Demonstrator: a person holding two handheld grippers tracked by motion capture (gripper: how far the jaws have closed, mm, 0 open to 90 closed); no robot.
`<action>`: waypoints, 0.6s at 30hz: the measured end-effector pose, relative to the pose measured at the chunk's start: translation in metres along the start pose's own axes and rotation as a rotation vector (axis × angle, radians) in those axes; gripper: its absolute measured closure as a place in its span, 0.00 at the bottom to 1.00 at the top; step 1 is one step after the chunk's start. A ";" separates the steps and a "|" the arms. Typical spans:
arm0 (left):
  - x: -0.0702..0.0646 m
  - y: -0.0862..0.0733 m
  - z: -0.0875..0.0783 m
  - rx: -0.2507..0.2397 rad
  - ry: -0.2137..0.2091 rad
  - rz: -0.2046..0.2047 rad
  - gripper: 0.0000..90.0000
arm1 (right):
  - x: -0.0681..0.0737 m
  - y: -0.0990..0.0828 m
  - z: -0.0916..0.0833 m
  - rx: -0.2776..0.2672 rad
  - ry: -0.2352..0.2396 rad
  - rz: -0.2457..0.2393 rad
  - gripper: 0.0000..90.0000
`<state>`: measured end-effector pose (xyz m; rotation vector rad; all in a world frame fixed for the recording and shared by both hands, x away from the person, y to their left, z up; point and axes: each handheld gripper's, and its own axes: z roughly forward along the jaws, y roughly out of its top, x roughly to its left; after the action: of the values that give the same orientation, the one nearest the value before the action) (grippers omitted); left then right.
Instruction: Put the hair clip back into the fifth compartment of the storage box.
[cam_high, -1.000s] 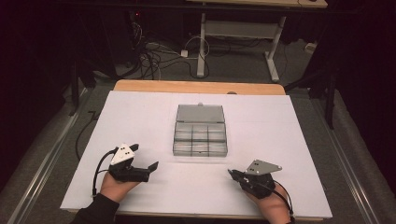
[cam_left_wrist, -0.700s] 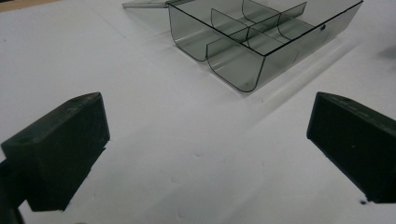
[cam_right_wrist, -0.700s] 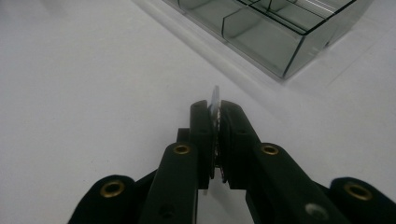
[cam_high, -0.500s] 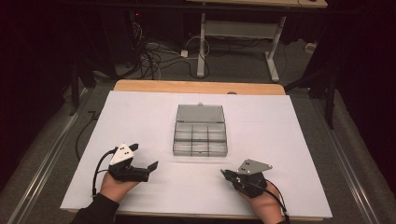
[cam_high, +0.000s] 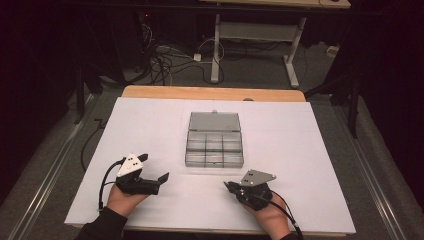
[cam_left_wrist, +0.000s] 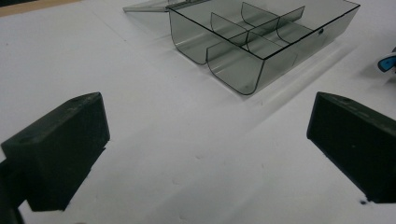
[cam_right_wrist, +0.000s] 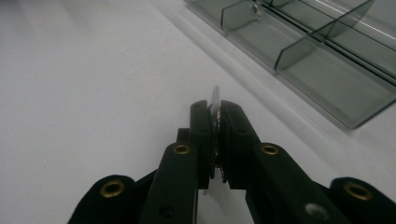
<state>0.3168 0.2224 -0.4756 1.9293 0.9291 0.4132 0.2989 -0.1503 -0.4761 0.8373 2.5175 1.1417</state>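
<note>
A clear grey compartment box (cam_high: 214, 145) sits mid-table with its lid (cam_high: 214, 121) folded flat behind it. My left gripper (cam_high: 154, 166) rests on the white table sheet at the front left, open, jaws far apart with bare sheet between them; the box (cam_left_wrist: 252, 42) lies ahead of it. My right gripper (cam_high: 227, 186) is at the front right, tip pointing left, below the box's front edge. Its jaws are shut on a thin clear flat piece (cam_right_wrist: 215, 99) that sticks out past the tips. The box (cam_right_wrist: 327, 60) lies to its upper right.
The white sheet (cam_high: 150, 125) covers the table, with a wooden strip (cam_high: 210, 93) at the far edge. A small metal part (cam_right_wrist: 254, 8) lies in one box compartment. Beyond the table stand a desk frame (cam_high: 255, 35) and floor cables (cam_high: 170, 55).
My right gripper has slid left along the front of the table, still shut on the thin piece. My left gripper has stayed where it was.
</note>
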 end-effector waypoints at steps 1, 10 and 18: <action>0.000 0.000 0.000 0.000 0.000 0.000 0.00 | 0.002 0.002 0.003 -0.001 0.007 -0.005 0.95; 0.001 0.000 0.000 -0.001 0.001 -0.001 0.00 | 0.003 0.005 0.005 -0.004 0.009 -0.008 0.95; 0.000 0.000 0.000 0.007 0.000 0.005 0.00 | 0.000 0.008 0.003 -0.021 0.000 -0.002 0.95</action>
<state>0.3170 0.2224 -0.4760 1.9382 0.9262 0.4133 0.3041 -0.1441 -0.4720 0.8287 2.5020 1.1651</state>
